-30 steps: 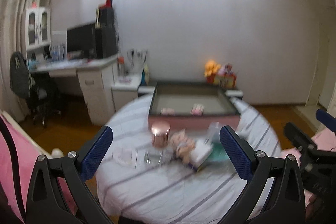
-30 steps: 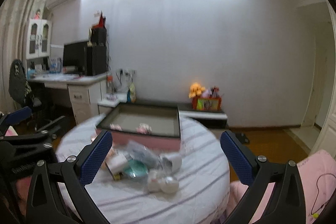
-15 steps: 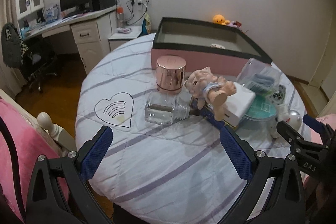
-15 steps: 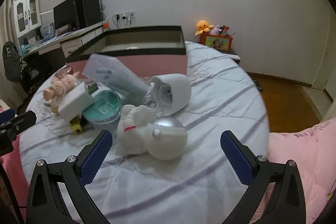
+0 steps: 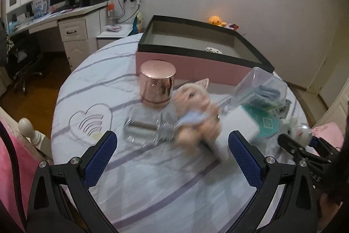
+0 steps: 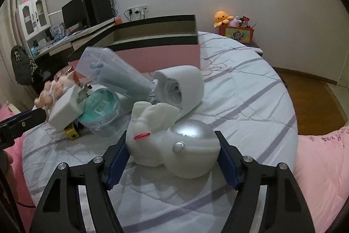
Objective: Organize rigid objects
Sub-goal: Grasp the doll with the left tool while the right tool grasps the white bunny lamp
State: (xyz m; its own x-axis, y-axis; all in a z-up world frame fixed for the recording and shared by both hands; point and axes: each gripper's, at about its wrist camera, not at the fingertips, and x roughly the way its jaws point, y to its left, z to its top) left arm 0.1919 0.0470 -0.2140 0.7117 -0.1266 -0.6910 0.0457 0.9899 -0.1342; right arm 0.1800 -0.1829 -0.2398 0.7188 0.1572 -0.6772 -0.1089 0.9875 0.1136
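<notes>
Right gripper (image 6: pixel 172 158) closing around the white toy (image 6: pixel 174 141) on the striped table (image 6: pixel 240 102), pads at its two sides, full contact not clear. Left gripper (image 5: pixel 172 150) wide open, empty, above the table before the pink doll (image 5: pixel 194 106) and glass bottle (image 5: pixel 148 128); pink box (image 5: pixel 196 51) behind

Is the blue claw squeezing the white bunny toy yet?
Cannot tell. In the right wrist view the right gripper is closing around the white rabbit figure, blue pads right beside it, but no clear contact or gap shows.
</notes>
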